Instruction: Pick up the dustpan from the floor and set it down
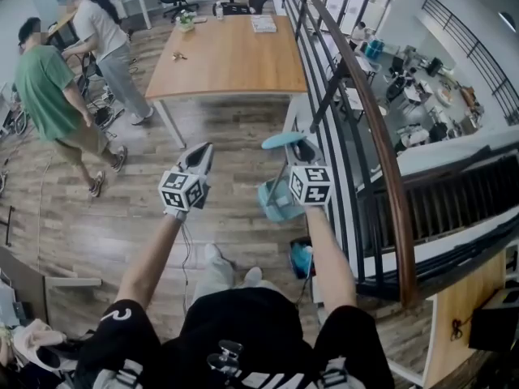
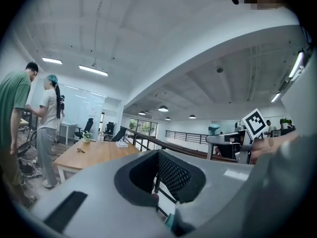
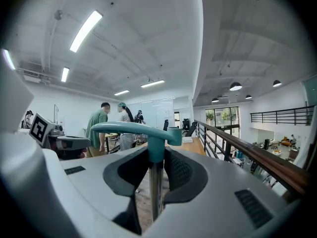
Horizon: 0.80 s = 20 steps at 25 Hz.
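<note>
The teal dustpan (image 1: pixel 276 201) hangs off the floor by its upright metal pole, which is topped by a curved teal handle (image 1: pixel 284 140). My right gripper (image 1: pixel 304 148) is shut on that pole just below the handle. In the right gripper view the pole (image 3: pixel 156 192) runs between the two pads and the handle (image 3: pixel 133 129) arches above them. My left gripper (image 1: pixel 199 156) hovers beside it at about the same height, holding nothing. In the left gripper view, a slim gap shows between the jaws of the left gripper (image 2: pixel 158 175).
A dark stair railing (image 1: pixel 357 112) runs close along my right side, with a drop to a lower floor beyond it. A wooden table (image 1: pixel 235 63) stands ahead. Two people (image 1: pixel 49 96) work at the left. A small blue object (image 1: pixel 300 258) lies on the floor by my feet.
</note>
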Tool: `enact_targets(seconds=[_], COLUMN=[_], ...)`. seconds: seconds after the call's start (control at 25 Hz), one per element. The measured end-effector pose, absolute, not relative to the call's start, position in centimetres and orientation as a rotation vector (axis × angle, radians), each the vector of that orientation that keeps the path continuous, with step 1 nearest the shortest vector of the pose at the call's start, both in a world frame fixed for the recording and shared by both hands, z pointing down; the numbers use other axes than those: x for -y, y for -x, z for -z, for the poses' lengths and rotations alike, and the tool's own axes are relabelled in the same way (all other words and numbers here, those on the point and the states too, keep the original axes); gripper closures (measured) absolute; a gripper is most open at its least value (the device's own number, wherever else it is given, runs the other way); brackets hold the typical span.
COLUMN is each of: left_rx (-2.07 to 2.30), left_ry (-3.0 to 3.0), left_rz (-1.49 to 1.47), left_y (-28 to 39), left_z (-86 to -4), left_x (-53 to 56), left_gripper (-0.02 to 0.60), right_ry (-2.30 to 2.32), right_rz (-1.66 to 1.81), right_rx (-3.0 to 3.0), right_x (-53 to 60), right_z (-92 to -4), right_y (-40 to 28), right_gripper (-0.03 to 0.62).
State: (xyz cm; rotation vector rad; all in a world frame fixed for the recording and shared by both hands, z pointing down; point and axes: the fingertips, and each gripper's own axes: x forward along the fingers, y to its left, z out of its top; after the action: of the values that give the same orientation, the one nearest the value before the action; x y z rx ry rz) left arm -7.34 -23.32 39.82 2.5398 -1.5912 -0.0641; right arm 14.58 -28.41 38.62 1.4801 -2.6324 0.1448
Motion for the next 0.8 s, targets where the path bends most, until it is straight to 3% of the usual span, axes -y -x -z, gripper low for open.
enact_targets(seconds=[0.8], left_rx=[1.6], left_ry=[-2.534], left_rz=[0.048], left_y=[8.6], left_z=[-40.2], left_x=[22.9], left_gripper=[0.584], right_ry=[-1.426], right_rz=[-0.158], right_rx=[2.615], right_x=[28.7], right_z=[-40.7], right_y=[-12.8], right_gripper=[0.508])
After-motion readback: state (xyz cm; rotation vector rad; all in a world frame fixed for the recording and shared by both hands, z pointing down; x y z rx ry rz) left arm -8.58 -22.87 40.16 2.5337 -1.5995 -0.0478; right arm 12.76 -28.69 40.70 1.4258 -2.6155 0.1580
